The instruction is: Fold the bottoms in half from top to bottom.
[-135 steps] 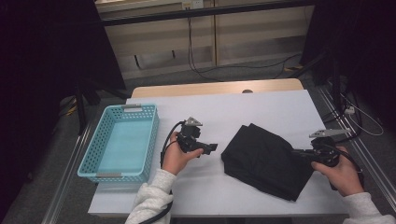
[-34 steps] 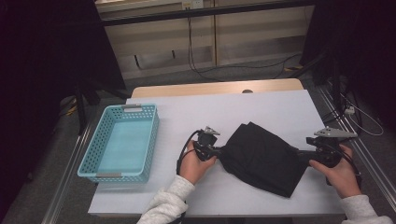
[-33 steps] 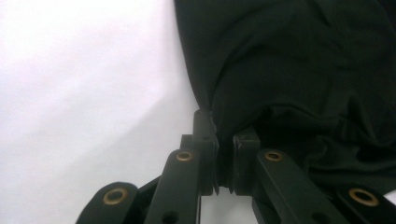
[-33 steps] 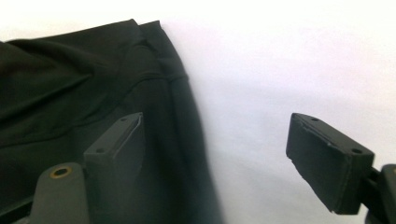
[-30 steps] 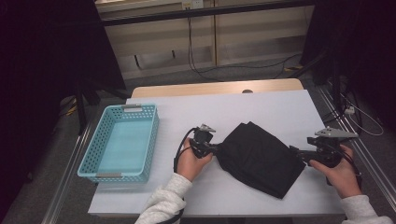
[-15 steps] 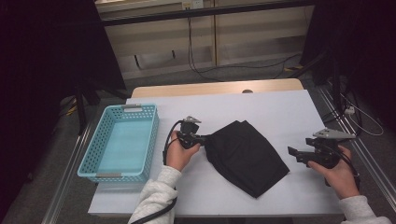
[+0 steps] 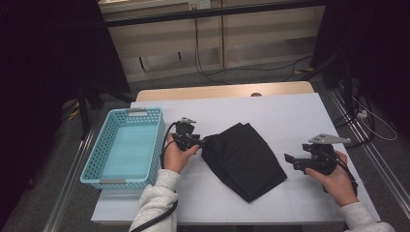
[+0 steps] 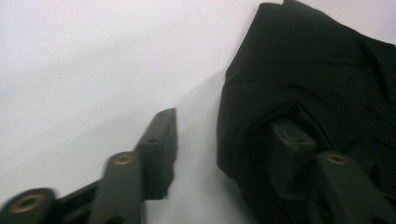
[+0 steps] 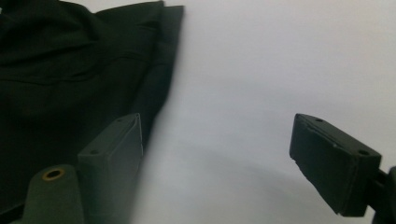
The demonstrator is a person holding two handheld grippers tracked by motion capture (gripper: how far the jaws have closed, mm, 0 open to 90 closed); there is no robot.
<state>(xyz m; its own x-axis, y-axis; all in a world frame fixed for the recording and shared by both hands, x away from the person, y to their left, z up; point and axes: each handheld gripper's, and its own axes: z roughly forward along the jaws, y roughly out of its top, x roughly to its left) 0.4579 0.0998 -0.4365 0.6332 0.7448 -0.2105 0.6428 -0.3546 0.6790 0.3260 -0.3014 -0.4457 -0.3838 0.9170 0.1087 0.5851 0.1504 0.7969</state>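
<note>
A folded black cloth (image 7: 244,159) lies in the middle of the white table (image 7: 290,116), to the right of the blue basket (image 7: 124,147). The left gripper (image 7: 202,141) is at the left corner of the cloth. Its jaws have just been opening, and now they stand apart: one is over the bare table and the other over the edge of the cloth (no pad presses the cloth). The right gripper (image 7: 289,161) is near the right edge of the cloth, with its jaws spread wide and nothing between them.
</note>
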